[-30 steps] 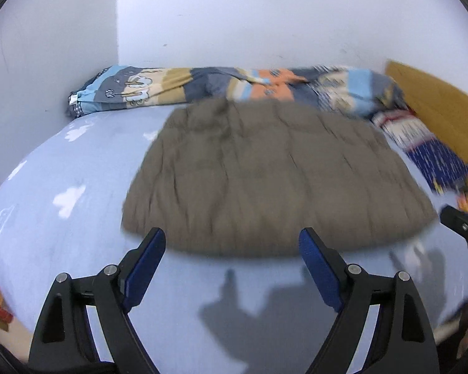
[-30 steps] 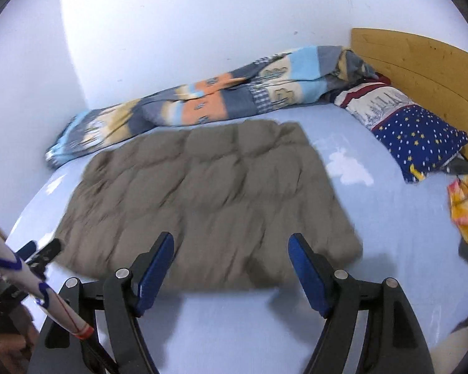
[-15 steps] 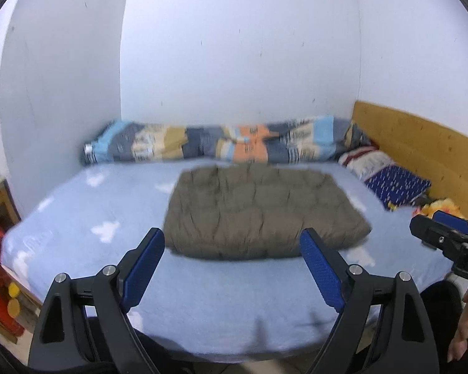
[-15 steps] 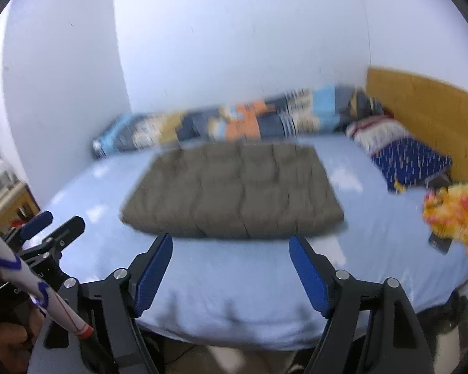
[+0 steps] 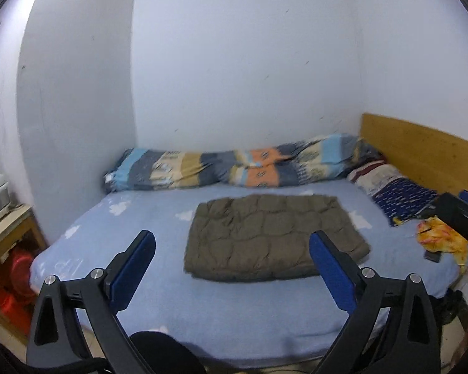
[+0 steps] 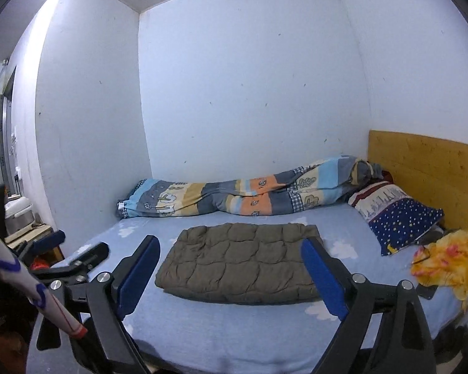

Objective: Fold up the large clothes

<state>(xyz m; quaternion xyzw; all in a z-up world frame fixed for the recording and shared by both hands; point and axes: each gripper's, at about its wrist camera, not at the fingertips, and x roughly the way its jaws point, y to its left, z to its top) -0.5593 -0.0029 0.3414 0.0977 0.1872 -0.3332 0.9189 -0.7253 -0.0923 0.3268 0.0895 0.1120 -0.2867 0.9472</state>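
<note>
Olive-brown quilted padded garment (image 5: 274, 240), folded into a flat rectangle, lies mid-bed on the light-blue cloud-print bed sheet (image 5: 134, 249), likely finished. Left gripper (image 5: 232, 260) and right gripper (image 6: 231, 268) hover near, fingers wide, empty.

No words, brands, numbers or signs can be read in either view. The striped quilt (image 6: 243, 193) along the wall carries small tree and leaf drawings, the pillow (image 6: 399, 218) a row of pale figures and stars, and the bed sheet (image 5: 234, 311) white clouds; none form letters.
</note>
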